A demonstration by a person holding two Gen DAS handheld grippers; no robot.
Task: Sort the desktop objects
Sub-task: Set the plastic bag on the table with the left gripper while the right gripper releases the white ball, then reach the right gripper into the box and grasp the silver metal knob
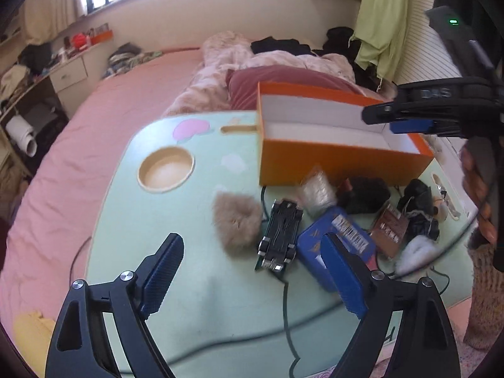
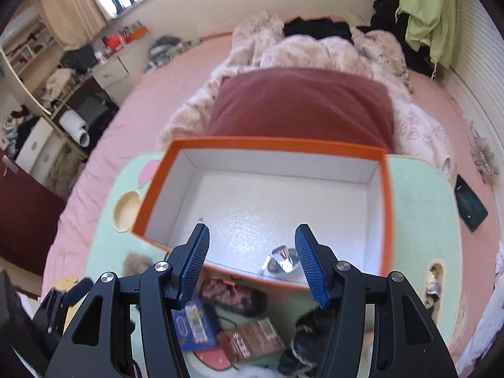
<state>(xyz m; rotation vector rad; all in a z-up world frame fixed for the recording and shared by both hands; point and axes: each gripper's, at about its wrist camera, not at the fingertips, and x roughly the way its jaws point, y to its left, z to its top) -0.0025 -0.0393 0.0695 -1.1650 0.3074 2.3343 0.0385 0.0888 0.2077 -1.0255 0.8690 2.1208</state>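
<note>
An open orange box (image 1: 330,154) with a white inside stands at the back of the mint lap table (image 1: 189,299). In the right wrist view a shiny silver object (image 2: 282,260) lies inside the box (image 2: 261,195) near its front wall. My right gripper (image 2: 252,261) is open and empty above that wall; it also shows in the left wrist view (image 1: 393,119). My left gripper (image 1: 252,267) is open and empty over the table, near a black toy car (image 1: 280,236), a tan fur ball (image 1: 236,220) and a blue box (image 1: 337,245).
In front of the box lie a clear packet (image 1: 316,190), a dark bundle (image 1: 365,195), a brown packet (image 1: 390,230) and a black doll (image 1: 419,211). A cable (image 1: 286,315) crosses the table. A cup recess (image 1: 166,168) lies at left. A phone (image 2: 471,203) lies on the pink bed.
</note>
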